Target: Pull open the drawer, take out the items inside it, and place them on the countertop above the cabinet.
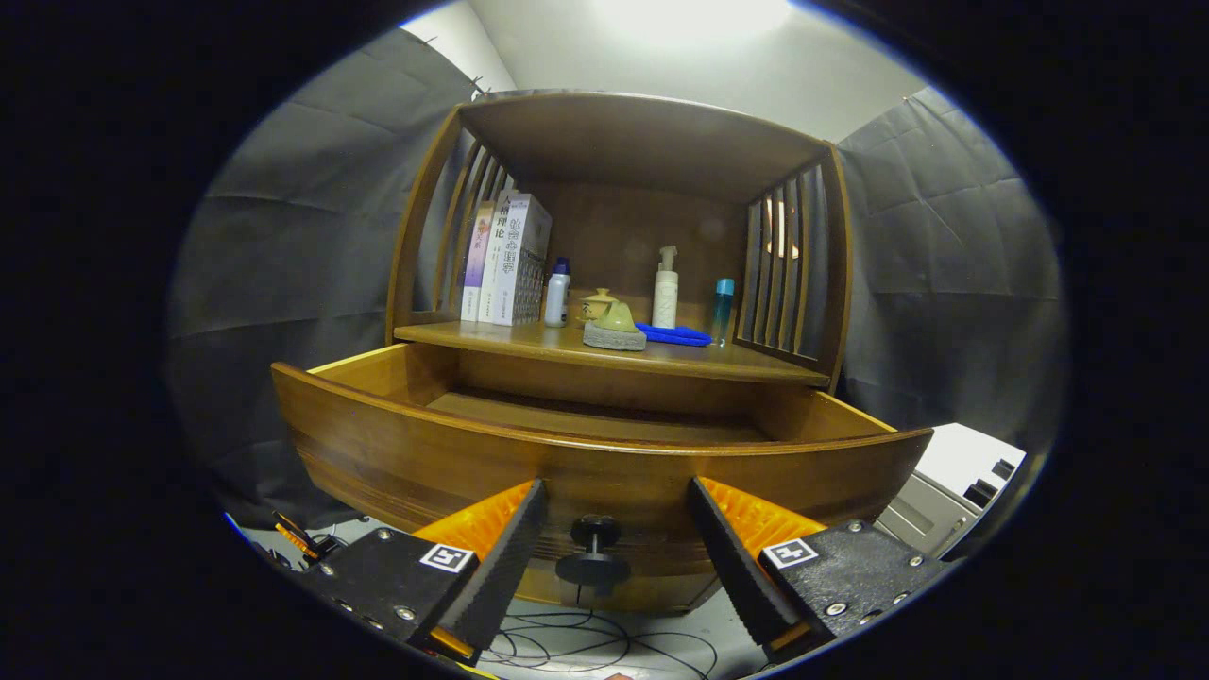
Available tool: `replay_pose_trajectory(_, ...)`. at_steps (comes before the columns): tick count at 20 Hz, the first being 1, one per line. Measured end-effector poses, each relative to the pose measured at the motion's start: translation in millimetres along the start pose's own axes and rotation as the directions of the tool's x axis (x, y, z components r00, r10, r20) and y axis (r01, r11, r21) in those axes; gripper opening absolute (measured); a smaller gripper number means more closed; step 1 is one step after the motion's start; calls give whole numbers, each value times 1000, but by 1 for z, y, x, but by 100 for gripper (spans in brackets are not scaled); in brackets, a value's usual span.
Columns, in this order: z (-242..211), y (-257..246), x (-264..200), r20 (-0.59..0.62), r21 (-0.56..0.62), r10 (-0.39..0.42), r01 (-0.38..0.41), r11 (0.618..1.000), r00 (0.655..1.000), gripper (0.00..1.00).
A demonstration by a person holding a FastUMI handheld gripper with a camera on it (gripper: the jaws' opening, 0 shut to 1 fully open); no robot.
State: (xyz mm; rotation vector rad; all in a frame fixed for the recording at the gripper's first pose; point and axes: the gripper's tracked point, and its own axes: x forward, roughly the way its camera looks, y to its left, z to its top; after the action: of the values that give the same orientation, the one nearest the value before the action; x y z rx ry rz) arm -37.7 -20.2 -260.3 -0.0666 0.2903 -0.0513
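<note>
Drawer (604, 463) stands pulled well out of the cabinet, its curved wooden front facing the tongs (614, 529) and its open top visible beyond them. The floor of the drawer, as far as can be seen over the front panel, shows bare wood; the near strip behind the panel is hidden, so I cannot tell whether anything lies there.

Knob (593, 552), dark and round on a short stem, sits low on the drawer front, in the gap between the two fingers. Tongs are spread wide, fingers well apart to either side of the knob, neither touching it.

Above the drawer runs the tabletop (756, 364) of the cabinet, already carrying books (505, 260) at its far left, a small white bottle (557, 295), a green teapot-like piece on a grey pad (614, 326), a pump bottle (665, 288), a blue cloth (675, 334) and a slim teal bottle (723, 312).

Judgement: the pulling step looks finished. The relation that matters next is vertical and forward: the drawer cavity lies above and beyond the fingertips, its long axis running crosswise to the fingers. Reaching in would call for lifting the tongs over the front panel and tipping them down into the cavity. Free room on the tabletop appears along the front edge, toward the right.
</note>
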Motion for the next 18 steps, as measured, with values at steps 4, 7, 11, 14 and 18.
replay_pose_trajectory(4, 6, 5, 22, 14, -12, 0, 0, 1000, 1000, 95)
replay_pose_trajectory(7, 4, 6, 40, 17, -24, -1, 1, 1000, 1000, 96)
replay_pose_trajectory(11, 5, 6, 63, 17, -63, -4, 5, 998, 1000, 97)
replay_pose_trajectory(14, 6, 6, 78, 15, -57, 0, 1, 998, 1000, 97)
replay_pose_trajectory(18, 8, 7, 101, 17, -57, -3, 4, 998, 1000, 97)
